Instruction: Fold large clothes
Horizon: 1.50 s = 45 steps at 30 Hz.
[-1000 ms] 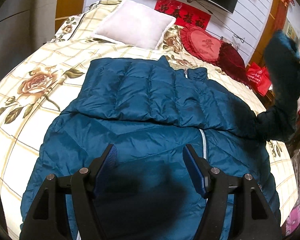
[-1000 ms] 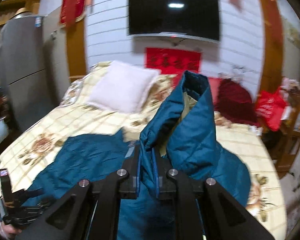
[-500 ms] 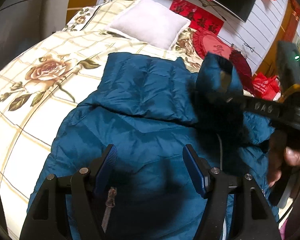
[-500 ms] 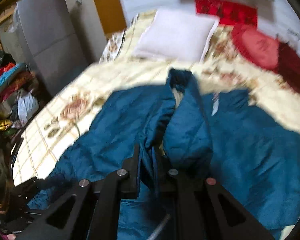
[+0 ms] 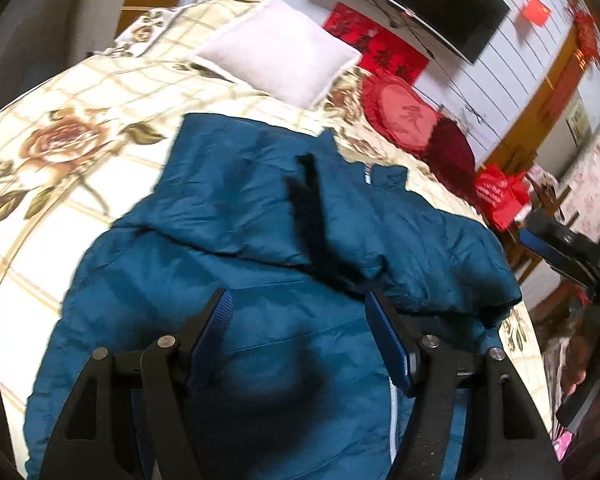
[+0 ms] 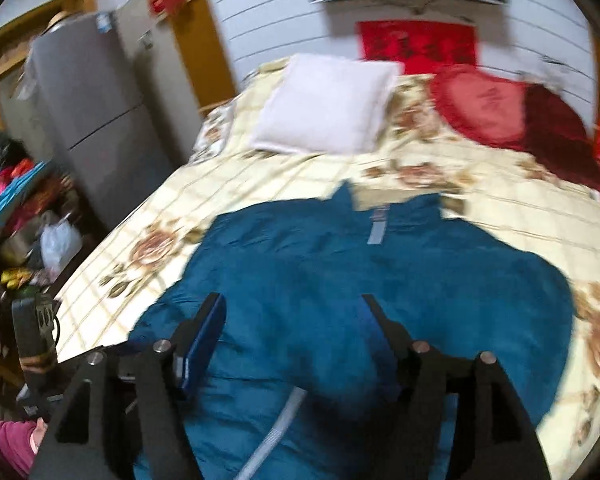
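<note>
Right gripper [image 6: 292, 320] just opened from a tight clamp on the sleeve [image 5: 440, 264], nothing between its fingers [image 6: 208, 332] now. Sleeve no longer lifted above the jacket [image 6: 320, 272], now dropped flat across its chest, below the collar [image 5: 384, 176]. Right gripper drawn back off the jacket, toward its right edge.

One embroidered character, too blurred to read, marks the red heart cushion [image 5: 400, 114].
</note>
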{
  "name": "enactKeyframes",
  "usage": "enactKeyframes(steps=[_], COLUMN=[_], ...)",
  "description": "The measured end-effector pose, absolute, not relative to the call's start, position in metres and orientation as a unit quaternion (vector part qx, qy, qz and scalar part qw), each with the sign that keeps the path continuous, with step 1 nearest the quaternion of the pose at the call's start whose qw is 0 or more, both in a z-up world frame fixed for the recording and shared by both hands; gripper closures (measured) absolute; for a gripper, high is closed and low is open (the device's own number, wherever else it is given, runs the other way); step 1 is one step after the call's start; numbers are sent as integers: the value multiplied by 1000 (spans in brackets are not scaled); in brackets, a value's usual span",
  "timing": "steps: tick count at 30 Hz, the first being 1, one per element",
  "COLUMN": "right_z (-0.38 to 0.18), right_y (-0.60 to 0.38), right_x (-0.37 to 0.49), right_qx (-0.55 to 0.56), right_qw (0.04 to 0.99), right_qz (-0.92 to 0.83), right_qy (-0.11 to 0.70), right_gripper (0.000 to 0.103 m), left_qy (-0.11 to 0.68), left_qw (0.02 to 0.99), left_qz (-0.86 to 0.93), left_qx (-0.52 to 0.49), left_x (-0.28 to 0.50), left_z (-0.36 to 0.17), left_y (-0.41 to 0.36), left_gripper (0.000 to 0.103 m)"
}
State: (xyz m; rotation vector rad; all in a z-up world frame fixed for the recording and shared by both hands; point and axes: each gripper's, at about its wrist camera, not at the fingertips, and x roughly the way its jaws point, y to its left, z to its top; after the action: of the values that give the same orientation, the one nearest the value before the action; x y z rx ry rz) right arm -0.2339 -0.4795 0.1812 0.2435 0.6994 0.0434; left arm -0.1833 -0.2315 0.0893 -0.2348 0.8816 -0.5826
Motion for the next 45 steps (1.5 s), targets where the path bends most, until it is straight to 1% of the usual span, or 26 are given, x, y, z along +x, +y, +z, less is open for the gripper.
enactKeyframes(steps=[4, 9, 10, 11, 12, 13, 14, 15, 16, 19, 21, 25, 26, 28, 29, 31, 32, 35, 38, 39, 41, 43, 45], right_z=[181, 171, 170, 169, 168, 169, 170, 171, 171, 169, 167, 153, 141, 114, 99, 66, 59, 69, 96, 106, 119, 124, 123], right_y=[-521, -553, -561, -570, -578, -584, -593, -600, -608, -628, -629, -614, -607, -600, -598, -595, -593, -595, -604, -606, -608, -611, -612], right_x=[-274, -313, -321, -329, -334, -338, -344, -347, -350, -350, -341, -305, -290, -265, -254, -236, -233, -236, -255, -259, -260, -253, -238], right_qx=[144, 145, 148, 150, 151, 153, 157, 162, 170, 194, 195, 174, 166, 158, 156, 151, 142, 153, 177, 174, 165, 154, 138], right_qw=[932, 929, 928, 927, 927, 927, 927, 927, 926, 920, 921, 924, 921, 906, 897, 874, 874, 873, 892, 899, 908, 909, 909], right_qz=[-8, -43, -49, -61, -72, -81, -96, -107, -120, -156, -155, -133, -129, -139, -142, -149, -155, -147, -147, -153, -161, -170, -175], right_qy=[334, 338, 338, 337, 335, 332, 326, 321, 315, 302, 299, 313, 327, 366, 389, 437, 439, 438, 390, 371, 351, 348, 353], right_gripper=[30, 30, 30, 30, 30, 30, 30, 30, 30, 30, 30, 30, 30, 30, 30, 30, 29, 29, 29, 29, 29, 29, 29], left_qy=[428, 428, 430, 437, 444, 453, 453, 441, 430, 394, 387, 393, 397, 413, 422, 435, 430, 393, 380, 380, 384, 389, 393], left_qw=[852, 857, 856, 853, 848, 845, 847, 853, 860, 884, 887, 890, 891, 888, 885, 878, 881, 903, 907, 906, 902, 899, 898], left_qz=[-281, -257, -255, -257, -261, -261, -259, -258, -255, -232, -230, -221, -213, -199, -193, -194, -189, -167, -174, -177, -187, -194, -195], left_qx=[-111, -128, -128, -127, -124, -112, -106, -106, -105, -97, -100, -68, -56, -42, -40, -56, -61, -52, -52, -55, -60, -56, -35], left_x=[-174, -148, -144, -139, -135, -131, -129, -128, -128, -121, -116, -112, -110, -102, -97, -91, -91, -92, -91, -91, -91, -91, -90], left_z=[88, 84, 81, 78, 76, 76, 79, 85, 90, 113, 119, 109, 102, 93, 88, 86, 89, 107, 117, 118, 118, 112, 102], left_y=[-256, -283, -285, -290, -293, -297, -297, -293, -290, -274, -264, -257, -258, -259, -258, -248, -242, -223, -218, -220, -228, -243, -263], left_gripper=[28, 28, 34, 43, 66, 73, 75, 81, 84, 84, 84, 84, 83, 78, 78, 76, 76, 76, 74, 73, 65, 52, 49])
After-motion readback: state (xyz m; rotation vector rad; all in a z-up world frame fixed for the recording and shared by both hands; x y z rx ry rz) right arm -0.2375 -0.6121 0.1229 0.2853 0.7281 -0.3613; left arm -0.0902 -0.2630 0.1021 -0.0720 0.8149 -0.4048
